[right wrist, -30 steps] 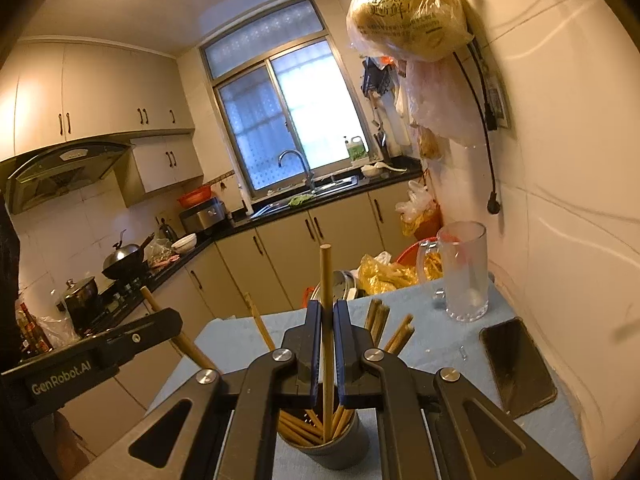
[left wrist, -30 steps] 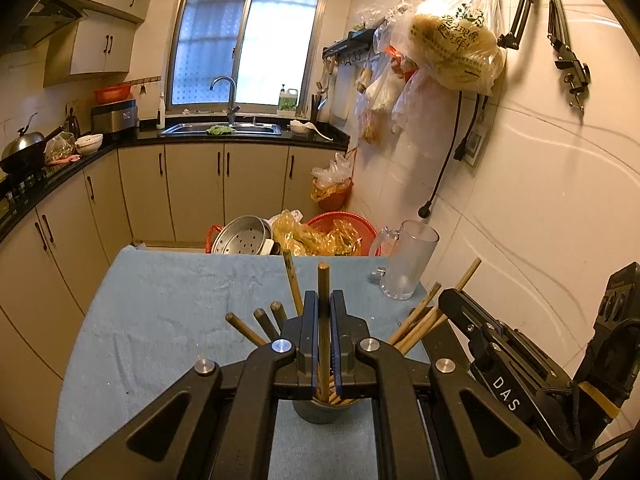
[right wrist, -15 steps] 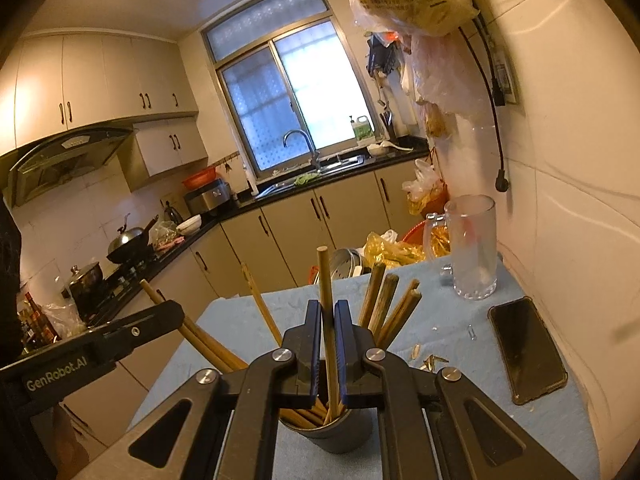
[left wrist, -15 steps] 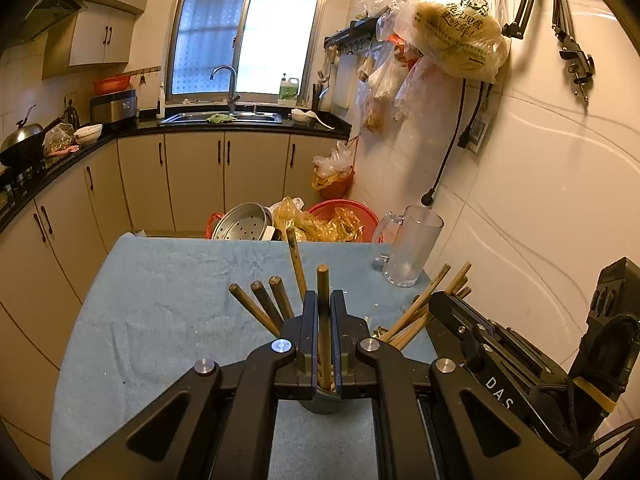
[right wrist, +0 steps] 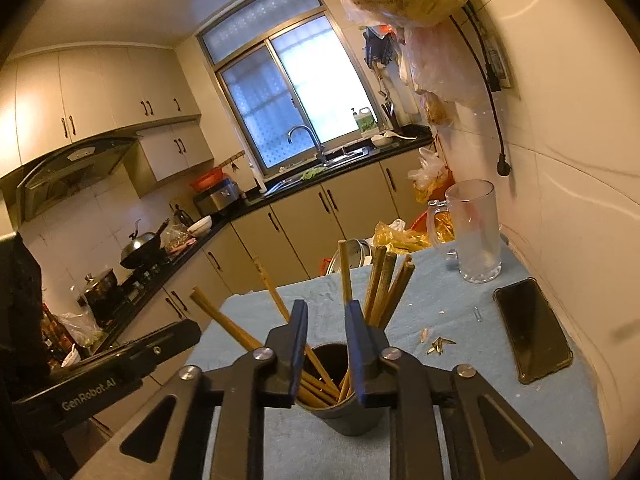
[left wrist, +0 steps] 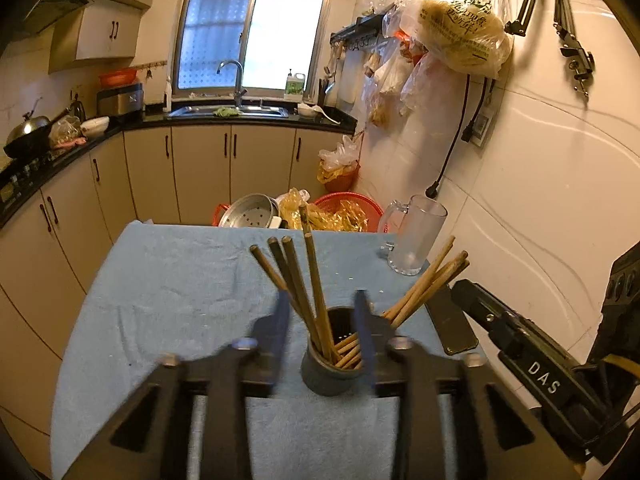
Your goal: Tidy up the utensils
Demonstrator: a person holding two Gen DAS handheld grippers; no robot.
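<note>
A dark grey utensil cup (left wrist: 330, 374) stands on the blue cloth and holds several wooden chopsticks (left wrist: 316, 280). It also shows in the right wrist view (right wrist: 348, 416), with chopsticks (right wrist: 378, 284) fanned out. My left gripper (left wrist: 322, 304) is open and empty, its fingers blurred on either side of the cup. My right gripper (right wrist: 326, 308) is open and empty just above the cup, with one chopstick (right wrist: 345, 272) standing free between the fingers. The right gripper's body (left wrist: 532, 364) shows at the right of the left wrist view.
A glass mug (right wrist: 476, 232) stands at the table's far right by the wall. A black phone (right wrist: 532, 330) lies on the cloth (right wrist: 460, 360) at the right, with small scraps (right wrist: 438, 344) beside it. A steamer pot (left wrist: 250, 210) and bags sit beyond the far edge.
Both grippers were shut on a chopstick each over the cup. Both have opened, and the two chopsticks now stand in the cup.
</note>
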